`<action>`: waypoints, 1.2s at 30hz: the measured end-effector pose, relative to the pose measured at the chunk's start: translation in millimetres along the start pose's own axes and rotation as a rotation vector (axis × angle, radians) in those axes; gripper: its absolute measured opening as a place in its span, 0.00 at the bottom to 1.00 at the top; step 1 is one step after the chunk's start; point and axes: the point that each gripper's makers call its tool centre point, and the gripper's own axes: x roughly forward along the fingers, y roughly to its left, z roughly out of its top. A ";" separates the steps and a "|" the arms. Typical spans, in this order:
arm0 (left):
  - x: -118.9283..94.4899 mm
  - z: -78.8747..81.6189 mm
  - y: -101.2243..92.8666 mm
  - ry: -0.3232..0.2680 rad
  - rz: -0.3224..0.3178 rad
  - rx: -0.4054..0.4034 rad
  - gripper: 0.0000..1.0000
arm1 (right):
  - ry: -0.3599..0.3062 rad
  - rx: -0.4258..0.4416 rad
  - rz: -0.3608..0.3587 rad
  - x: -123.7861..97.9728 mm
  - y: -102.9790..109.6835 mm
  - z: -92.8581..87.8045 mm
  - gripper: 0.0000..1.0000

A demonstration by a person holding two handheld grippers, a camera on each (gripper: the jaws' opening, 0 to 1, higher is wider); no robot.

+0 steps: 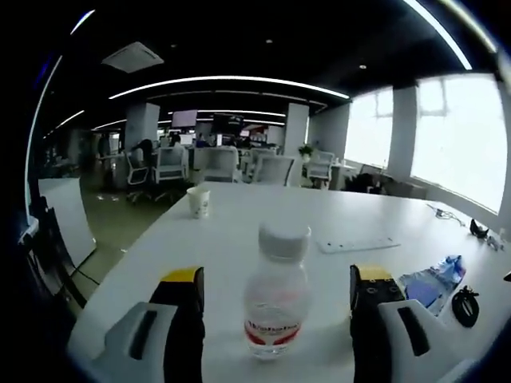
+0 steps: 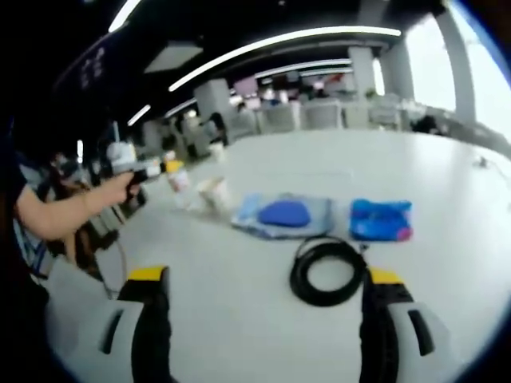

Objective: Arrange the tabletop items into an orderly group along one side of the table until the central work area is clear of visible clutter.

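A clear water bottle (image 1: 275, 297) with a white cap and a red label stands upright on the white table (image 1: 239, 239). It is between the jaws of my left gripper (image 1: 277, 275), which is open and apart from the bottle on both sides. My right gripper (image 2: 263, 275) is open over bare tabletop, with a coiled black cable (image 2: 329, 271) just ahead, nearer its right jaw. Beyond the cable lie a light blue pouch (image 2: 283, 214) with a dark blue lump on it and a bright blue packet (image 2: 381, 219). A paper cup (image 2: 214, 194) stands left of the pouch.
The right gripper view has a person's arm (image 2: 64, 211) holding the left gripper (image 2: 148, 171) at the bottle (image 2: 177, 179) near the table's left edge. A flat white strip (image 1: 358, 243), a second paper cup (image 1: 199, 201) and a small black item (image 1: 479, 230) lie farther out. Office chairs (image 1: 219, 163) line the far end.
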 end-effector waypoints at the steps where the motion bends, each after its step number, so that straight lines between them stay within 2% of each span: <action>1: 1.3 -1.9 0.7 0.003 0.004 0.002 0.68 | 0.005 -0.001 -0.002 0.5 -0.2 -0.7 0.97; 5: 4.3 -10.2 3.7 0.018 0.025 0.012 0.64 | 0.003 -0.002 -0.001 1.1 0.3 0.3 0.97; 9: 5.2 -15.1 6.1 0.008 0.049 0.023 0.61 | -0.004 0.003 -0.005 2.5 -1.2 1.6 0.97; 14: 10.7 -23.4 4.0 0.024 0.049 0.033 0.57 | 0.015 -0.010 -0.013 3.6 -3.4 -2.6 0.96; 19: 13.8 -25.6 5.3 0.018 0.063 0.037 0.53 | 0.024 -0.015 -0.013 4.3 -4.4 -4.1 0.96; 22: 12.5 -26.2 9.9 0.008 0.099 0.072 0.49 | 0.024 -0.013 -0.033 3.9 -9.5 -3.5 0.93; 24: 12.0 -26.6 10.6 -0.004 0.105 0.051 0.49 | 0.016 -0.018 -0.047 3.6 -12.9 -1.2 0.92; 30: 12.1 -25.4 1.8 -0.020 0.086 0.069 0.39 | 0.015 -0.023 -0.065 3.1 -17.6 0.5 0.91; 36: 11.8 -25.4 2.9 -0.023 0.102 0.048 0.38 | 0.026 -0.019 -0.073 3.1 -18.7 -3.6 0.90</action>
